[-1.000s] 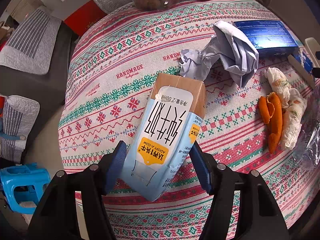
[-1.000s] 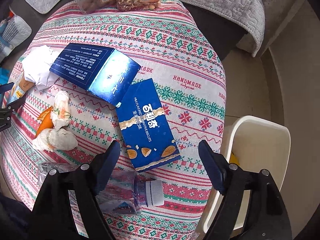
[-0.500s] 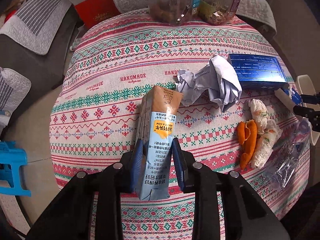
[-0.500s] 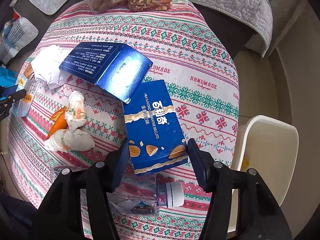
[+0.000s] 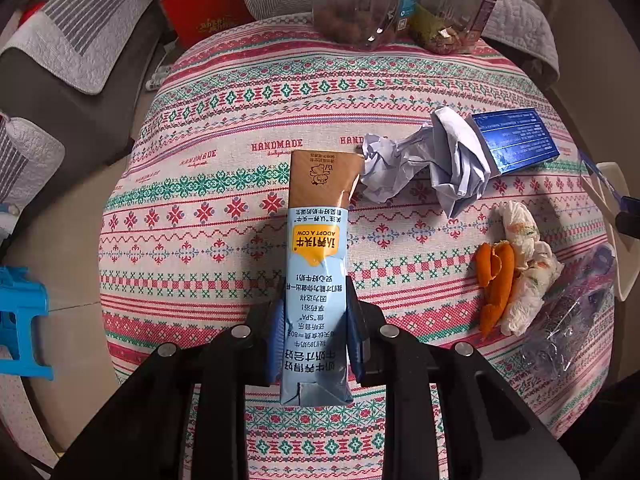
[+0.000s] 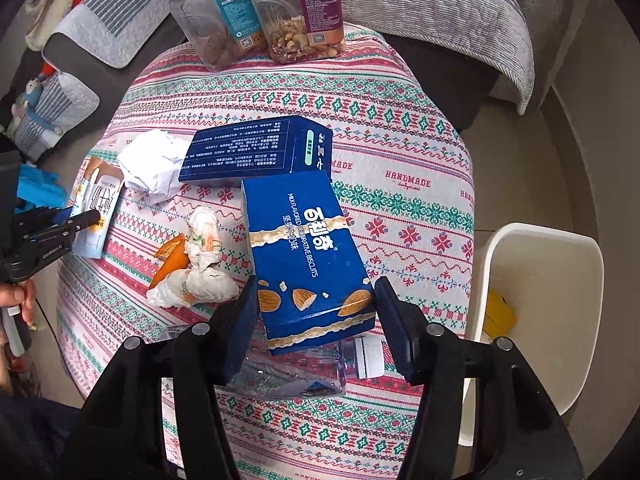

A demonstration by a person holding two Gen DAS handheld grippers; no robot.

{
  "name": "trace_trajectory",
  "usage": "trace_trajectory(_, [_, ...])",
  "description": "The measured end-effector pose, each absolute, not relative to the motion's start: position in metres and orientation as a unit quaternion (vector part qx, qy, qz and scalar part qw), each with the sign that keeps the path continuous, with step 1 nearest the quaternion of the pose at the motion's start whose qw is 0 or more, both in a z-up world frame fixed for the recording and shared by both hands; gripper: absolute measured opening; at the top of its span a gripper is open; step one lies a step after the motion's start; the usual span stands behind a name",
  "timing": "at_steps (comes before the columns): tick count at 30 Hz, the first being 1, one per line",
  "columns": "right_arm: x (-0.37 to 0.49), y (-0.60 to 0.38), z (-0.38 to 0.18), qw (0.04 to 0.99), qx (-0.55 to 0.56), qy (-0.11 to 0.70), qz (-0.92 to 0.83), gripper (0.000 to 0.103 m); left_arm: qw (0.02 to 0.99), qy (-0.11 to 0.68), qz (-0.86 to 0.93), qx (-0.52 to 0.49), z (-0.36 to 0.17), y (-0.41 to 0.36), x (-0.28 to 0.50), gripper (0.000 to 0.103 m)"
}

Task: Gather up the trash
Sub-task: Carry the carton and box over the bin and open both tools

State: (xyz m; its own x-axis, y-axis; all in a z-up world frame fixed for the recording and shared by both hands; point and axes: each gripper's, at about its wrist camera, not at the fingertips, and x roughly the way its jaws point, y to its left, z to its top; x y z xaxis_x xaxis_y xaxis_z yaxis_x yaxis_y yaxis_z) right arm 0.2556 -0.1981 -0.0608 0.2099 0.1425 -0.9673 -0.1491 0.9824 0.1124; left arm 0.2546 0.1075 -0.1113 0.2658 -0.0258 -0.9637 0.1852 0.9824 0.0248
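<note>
My left gripper (image 5: 315, 336) pinches one milk carton (image 5: 316, 264); my right gripper (image 6: 316, 316) clamps one biscuit box (image 6: 308, 256). Two jars (image 6: 260, 8) stand at the table's (image 6: 400, 128) far edge; one bin (image 6: 548, 312) stands beside it.

The two snack jars (image 5: 400, 4) at the table's far edge are cut off by the top of the left wrist view, their lids out of sight. In the right wrist view the plastic bottle (image 6: 320, 368) near the table's near edge lies half hidden under the biscuit box (image 6: 308, 256) and the right gripper's fingers (image 6: 236, 332). The yellow thing (image 6: 498, 312) inside the white bin (image 6: 548, 240) is too small to tell. A hand (image 6: 16, 300) is cut off by the left edge.
</note>
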Motion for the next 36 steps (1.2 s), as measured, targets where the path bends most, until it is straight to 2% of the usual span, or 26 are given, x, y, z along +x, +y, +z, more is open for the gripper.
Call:
trace_trajectory(8, [0.246,-0.2,-0.034,0.789,0.054,0.6,0.12,0.055,0.826,0.553,-0.105,0.022,-0.063,0.085,0.237,0.026])
trace_trajectory(18, [0.228,-0.212,0.009,0.81,0.121,0.559,0.131,0.055,0.841,0.509,-0.172,-0.062,-0.019,0.017,0.217,0.026])
trace_trajectory(30, [0.21,-0.29,0.038,0.828,0.178,0.525,0.082,0.056,0.812,0.517,-0.245,-0.117,-0.025,-0.078,0.196,0.026])
trace_trajectory(34, [0.202,-0.328,0.047,0.851,0.103,0.514,-0.021,0.056,0.81,0.511,-0.263,-0.12,-0.03,-0.111,0.19,0.026])
trace_trajectory(36, [0.2,-0.356,0.038,0.84,0.12,0.527,-0.047,0.056,0.803,0.513,-0.277,-0.123,-0.037,-0.135,0.187,0.026])
